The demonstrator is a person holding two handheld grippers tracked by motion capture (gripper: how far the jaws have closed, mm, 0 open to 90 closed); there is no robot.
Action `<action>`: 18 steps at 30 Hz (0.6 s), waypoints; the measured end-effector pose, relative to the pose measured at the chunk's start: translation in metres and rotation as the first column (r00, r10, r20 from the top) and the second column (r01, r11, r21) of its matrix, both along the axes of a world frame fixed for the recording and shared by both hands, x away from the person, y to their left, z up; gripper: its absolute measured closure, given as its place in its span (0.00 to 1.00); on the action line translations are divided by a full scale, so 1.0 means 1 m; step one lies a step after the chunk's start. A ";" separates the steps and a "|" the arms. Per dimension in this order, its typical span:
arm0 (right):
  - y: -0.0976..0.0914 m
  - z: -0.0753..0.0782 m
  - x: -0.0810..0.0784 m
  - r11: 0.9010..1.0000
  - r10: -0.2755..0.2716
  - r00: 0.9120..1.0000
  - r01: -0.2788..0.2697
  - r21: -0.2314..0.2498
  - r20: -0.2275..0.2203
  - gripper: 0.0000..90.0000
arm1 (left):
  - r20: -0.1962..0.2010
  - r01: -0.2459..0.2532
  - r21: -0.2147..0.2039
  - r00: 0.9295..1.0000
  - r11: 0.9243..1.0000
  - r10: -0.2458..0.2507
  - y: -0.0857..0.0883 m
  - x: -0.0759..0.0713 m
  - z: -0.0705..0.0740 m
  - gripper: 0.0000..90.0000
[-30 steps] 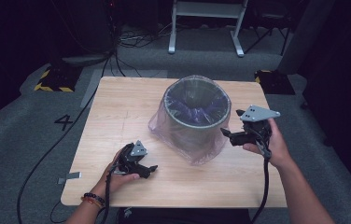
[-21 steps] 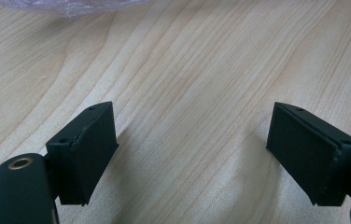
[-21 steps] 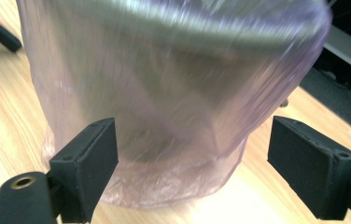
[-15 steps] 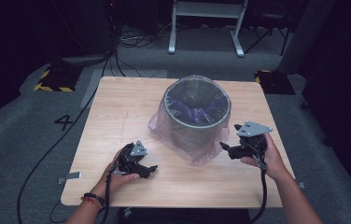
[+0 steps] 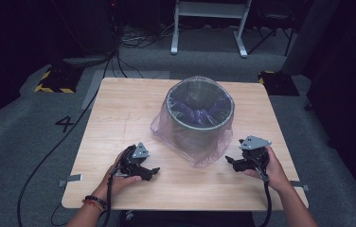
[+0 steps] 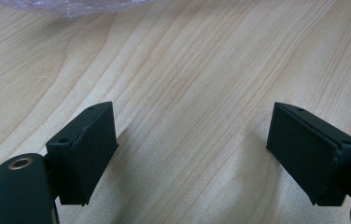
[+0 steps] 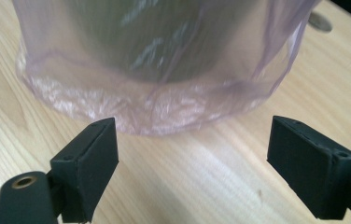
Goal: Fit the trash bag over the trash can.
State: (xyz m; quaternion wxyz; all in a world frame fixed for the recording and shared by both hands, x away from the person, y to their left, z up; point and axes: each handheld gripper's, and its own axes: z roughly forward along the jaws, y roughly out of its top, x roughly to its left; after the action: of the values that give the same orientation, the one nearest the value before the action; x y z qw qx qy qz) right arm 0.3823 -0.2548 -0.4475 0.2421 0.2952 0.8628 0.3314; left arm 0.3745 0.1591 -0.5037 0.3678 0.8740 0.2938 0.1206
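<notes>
- The bin stands near the middle of the table, a bit toward the right side. A thin see-through bag is pulled over its rim and hangs down its outside to the wood.
- The right gripper sits low, just in front of the bag's hem. Its jaws are wide apart, with nothing between them.
- The left gripper rests on bare wood, apart from the bag. Its jaws are wide apart too, and hold nothing.
- What could go wrong: I think the bag may rip if it is pinched and pulled hard, because it is so thin.
- The bin may slide or tip if only one side is tugged.
- The jaws may close on just the wood and miss the flat hem.
- Count: one bin, one bag, one table, two grippers, two hands.
</notes>
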 end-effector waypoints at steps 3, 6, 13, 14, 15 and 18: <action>-0.004 -0.009 0.000 1.000 -0.011 1.000 0.011 -0.007 -0.018 0.18 | 0.000 0.000 0.000 1.000 1.000 0.000 0.000 0.000 0.000 0.17; -0.007 -0.015 -0.001 1.000 -0.018 0.999 0.017 -0.013 -0.037 0.18 | 0.001 0.001 0.001 1.000 1.000 -0.001 0.000 0.000 0.000 0.17; -0.013 -0.033 -0.006 0.999 -0.031 0.996 0.027 -0.040 -0.080 0.19 | 0.000 0.000 0.000 1.000 1.000 0.000 0.000 0.000 0.000 0.17; -0.015 -0.035 -0.006 0.999 -0.034 0.996 0.030 -0.044 -0.085 0.19 | 0.001 0.001 0.001 1.000 1.000 -0.001 0.000 0.000 0.000 0.17; -0.017 -0.038 -0.008 0.998 -0.038 0.995 0.034 -0.047 -0.093 0.19 | 0.001 0.001 0.001 1.000 1.000 -0.001 0.000 0.000 0.000 0.17; -0.021 -0.043 -0.011 0.998 -0.051 0.993 0.048 -0.029 -0.104 0.19 | 0.000 0.000 0.000 1.000 1.000 0.000 0.000 0.000 0.000 0.17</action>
State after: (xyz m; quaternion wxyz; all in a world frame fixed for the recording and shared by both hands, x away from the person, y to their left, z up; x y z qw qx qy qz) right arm 0.3716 -0.2762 -0.4901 0.2088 0.3301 0.8711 0.2978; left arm 0.3745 0.1591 -0.5037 0.3678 0.8740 0.2938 0.1206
